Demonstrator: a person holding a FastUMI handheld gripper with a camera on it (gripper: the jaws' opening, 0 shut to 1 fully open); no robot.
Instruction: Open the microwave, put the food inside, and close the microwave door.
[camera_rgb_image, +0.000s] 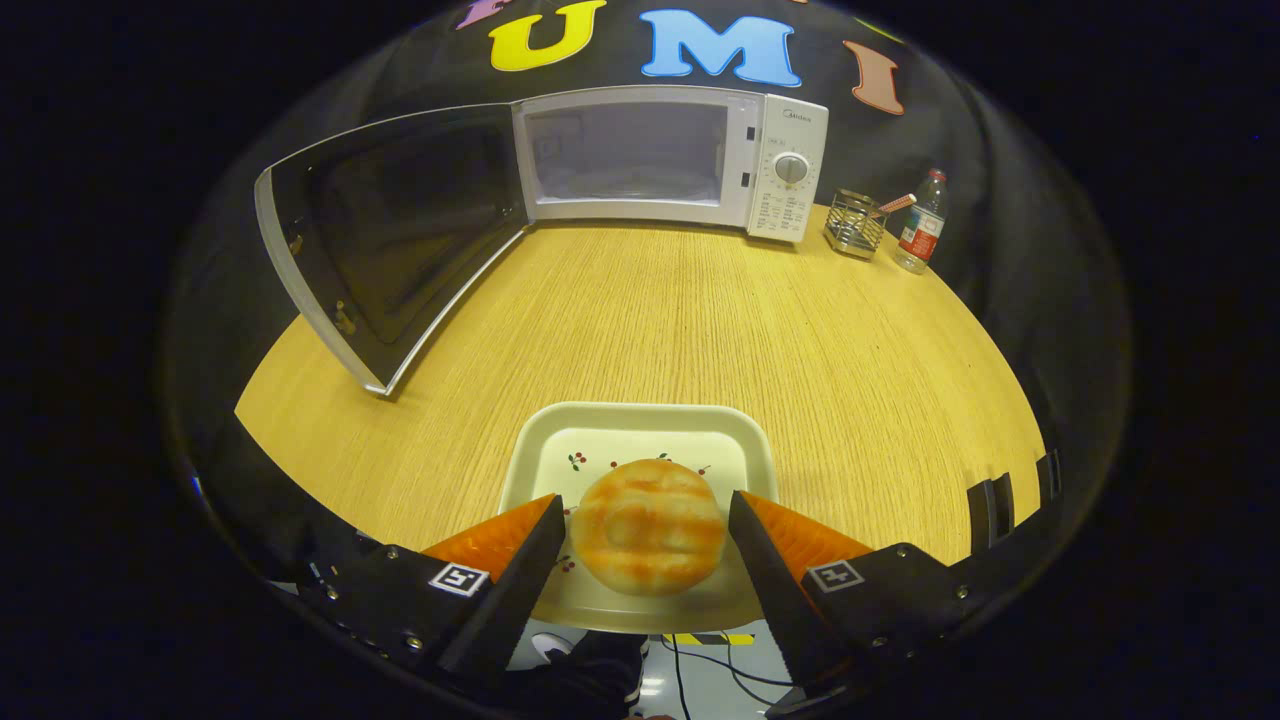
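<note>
Food is a round bun (648, 527), golden-orange with paler streaks and a shallow dent in the top, sitting on a cream tray (640, 425) printed with small cherry sprigs. Tray is lying at the near edge of the wooden bench (700, 320). Gripper (645, 520) is hovering low over the tray with jaws standing apart, one either side of the bun, gaps showing on both sides, not pressing on it.

Left to right at the back: microwave door (390, 240) is hanging wide open, swung out to the left, dark glass in a pale frame. Microwave (670, 160) itself is white, cavity lit, looking empty, dial panel on its right side. Just beside it a small wire holder (856, 222) is carrying a pinkish stick-like item, too small to tell. Next to that a plastic bottle (922, 222) with a red label is standing upright.
</note>
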